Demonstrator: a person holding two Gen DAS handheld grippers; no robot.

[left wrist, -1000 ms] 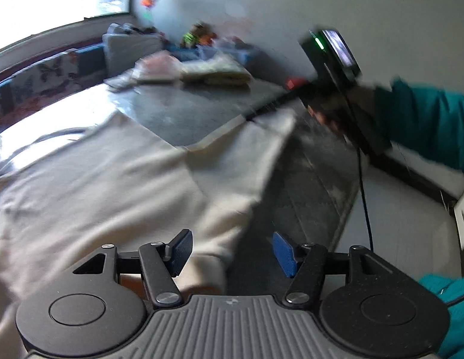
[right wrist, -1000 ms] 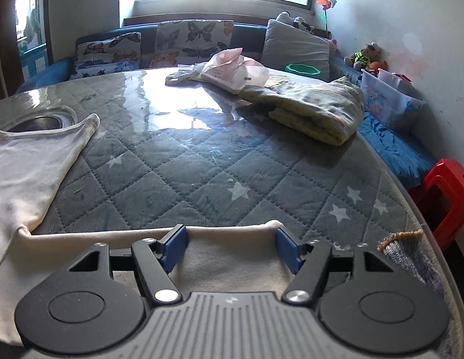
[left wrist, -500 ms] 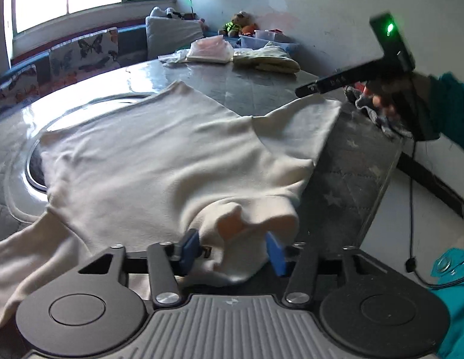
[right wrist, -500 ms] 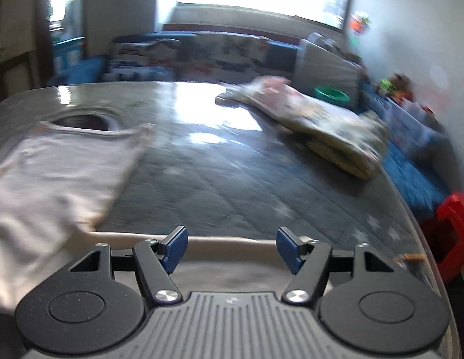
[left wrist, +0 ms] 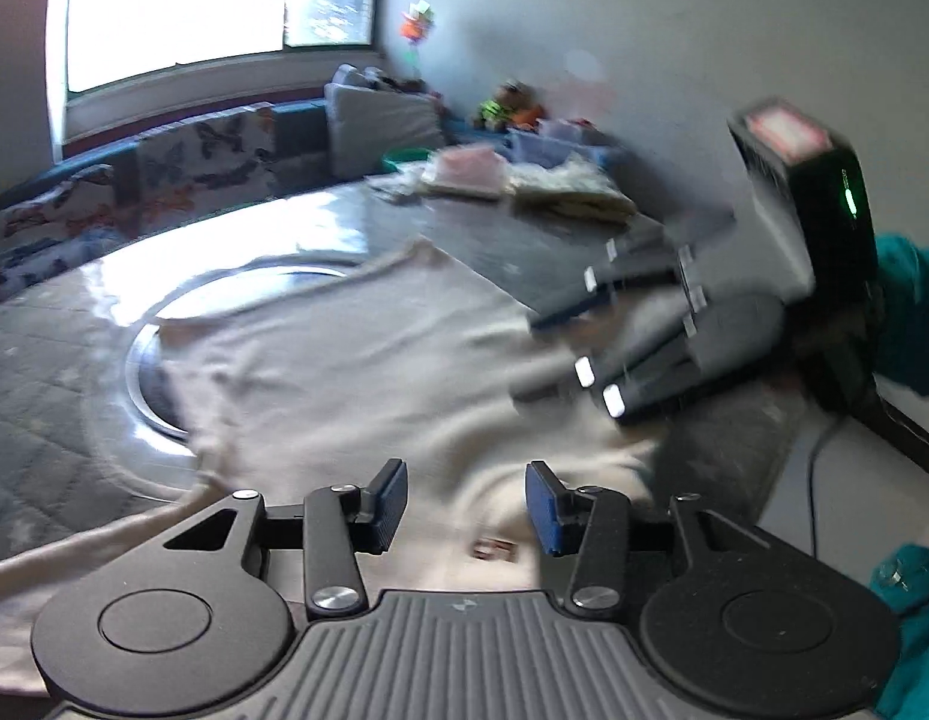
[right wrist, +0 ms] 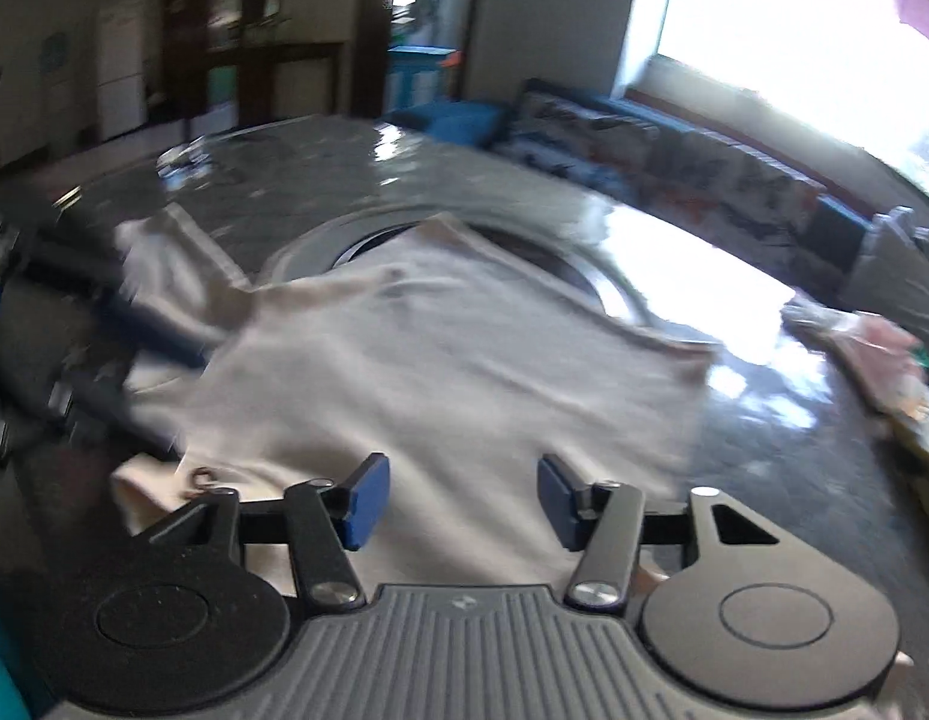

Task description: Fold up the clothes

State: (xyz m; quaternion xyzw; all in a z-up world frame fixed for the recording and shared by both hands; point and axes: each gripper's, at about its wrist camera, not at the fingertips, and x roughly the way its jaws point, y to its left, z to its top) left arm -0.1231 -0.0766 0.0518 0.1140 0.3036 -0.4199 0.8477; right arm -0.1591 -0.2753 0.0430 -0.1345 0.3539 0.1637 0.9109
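Observation:
A cream long-sleeved shirt (left wrist: 344,372) lies spread on the round quilted table (left wrist: 44,348); it also shows in the right wrist view (right wrist: 440,372). My left gripper (left wrist: 466,501) is open just above the shirt's near edge, with nothing between its blue pads. My right gripper (right wrist: 462,501) is open over the shirt's near part and holds nothing. The right gripper appears blurred at the right of the left wrist view (left wrist: 560,348), over the shirt. The left gripper's dark fingers show blurred at the left of the right wrist view (right wrist: 134,324).
Folded clothes and a bag (left wrist: 524,186) lie at the table's far side, also at the right edge of the right wrist view (right wrist: 884,360). A round metal ring (right wrist: 596,282) is set in the table's middle. A cushioned bench (left wrist: 194,156) runs under the window.
Both grippers have swung inward over the shirt. The left gripper had cloth bunched between its pads half a second ago; now its jaws are wider and empty. The right gripper's view turned left.

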